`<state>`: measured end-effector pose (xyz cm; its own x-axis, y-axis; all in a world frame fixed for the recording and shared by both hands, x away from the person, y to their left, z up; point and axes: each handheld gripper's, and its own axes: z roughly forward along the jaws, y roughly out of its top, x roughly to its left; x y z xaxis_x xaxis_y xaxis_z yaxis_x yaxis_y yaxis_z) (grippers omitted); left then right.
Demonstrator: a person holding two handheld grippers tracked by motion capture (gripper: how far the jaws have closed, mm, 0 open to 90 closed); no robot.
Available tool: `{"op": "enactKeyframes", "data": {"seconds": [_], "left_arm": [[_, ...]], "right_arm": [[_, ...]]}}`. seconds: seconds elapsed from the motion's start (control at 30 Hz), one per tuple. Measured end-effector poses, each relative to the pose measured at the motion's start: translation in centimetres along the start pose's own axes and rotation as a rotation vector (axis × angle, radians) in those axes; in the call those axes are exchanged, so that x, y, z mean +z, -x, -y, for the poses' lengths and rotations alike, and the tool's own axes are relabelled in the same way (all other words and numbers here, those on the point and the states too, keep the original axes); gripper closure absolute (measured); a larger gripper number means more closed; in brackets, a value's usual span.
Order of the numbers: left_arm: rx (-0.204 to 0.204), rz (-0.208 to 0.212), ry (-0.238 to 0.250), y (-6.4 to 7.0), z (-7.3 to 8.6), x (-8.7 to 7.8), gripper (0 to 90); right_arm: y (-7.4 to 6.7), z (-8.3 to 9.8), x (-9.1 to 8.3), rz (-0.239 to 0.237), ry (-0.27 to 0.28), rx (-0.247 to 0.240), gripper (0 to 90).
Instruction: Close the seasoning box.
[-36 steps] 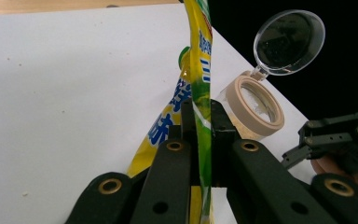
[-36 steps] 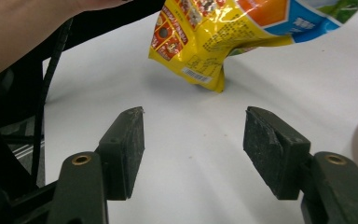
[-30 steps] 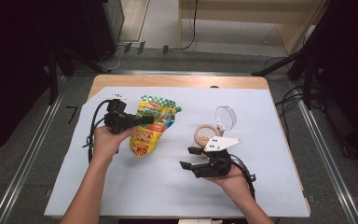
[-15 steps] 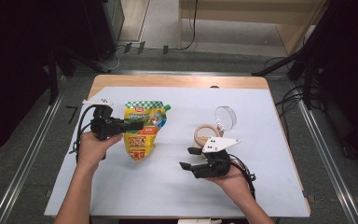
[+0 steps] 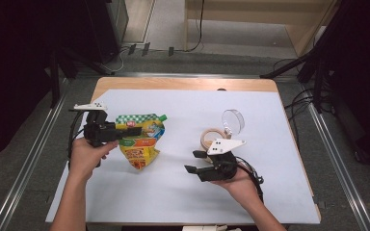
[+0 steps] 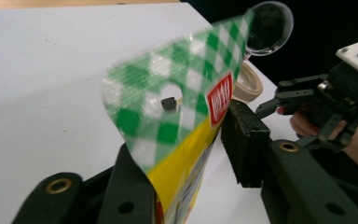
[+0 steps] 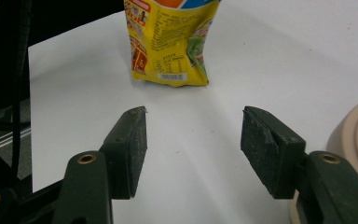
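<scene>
Our left gripper [image 5: 134,130] has just been opening its jaws, and the yellow pouch [image 5: 140,139] stands between them, its green-checked top against one pad with a gap to the other. The pouch's lower end rests on the white table cover [image 5: 183,192]. Our right gripper [image 5: 191,161], spread and empty, hovers near the tape roll [image 5: 212,137].

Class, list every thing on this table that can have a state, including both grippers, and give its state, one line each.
Yellow and green spouted plastic pouch: lying on the white table sheet, top edge between the left gripper's jaws.
Left gripper: jaws just opening, one pad clear of the pouch.
Right gripper: open, holding nothing.
Beige tape roll: lying flat.
Clear round lens: tilted up.
</scene>
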<state>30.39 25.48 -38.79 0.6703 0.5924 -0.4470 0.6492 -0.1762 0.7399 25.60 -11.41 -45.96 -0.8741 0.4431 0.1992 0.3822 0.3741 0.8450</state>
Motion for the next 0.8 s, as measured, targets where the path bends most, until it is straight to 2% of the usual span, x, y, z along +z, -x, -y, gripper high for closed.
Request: {"op": "enactKeyframes", "data": {"seconds": [0.2,0.27,0.3,0.5,0.8], "left_arm": [[0.013,0.004,-0.009,0.6,-0.6,-0.8,55.8],[0.009,0.029,-0.002,0.8,-0.7,-1.2,53.2],[0.009,0.029,-0.002,0.8,-0.7,-1.2,53.1],[0.010,-0.004,0.003,1.2,-1.1,-2.1,52.8],[-0.016,-0.057,0.025,1.4,-1.5,-4.3,50.5]], "right_arm": [[0.2,-0.2,-0.3,0.013,-0.008,0.006,43.2],[0.3,-0.2,-0.6,0.016,-0.007,0.015,44.5],[0.4,-0.2,-0.6,0.018,-0.005,0.020,44.7],[0.7,-0.4,-1.1,0.022,-0.017,0.030,44.7],[1.6,-0.6,-2.7,0.034,-0.007,0.053,46.7]]}}
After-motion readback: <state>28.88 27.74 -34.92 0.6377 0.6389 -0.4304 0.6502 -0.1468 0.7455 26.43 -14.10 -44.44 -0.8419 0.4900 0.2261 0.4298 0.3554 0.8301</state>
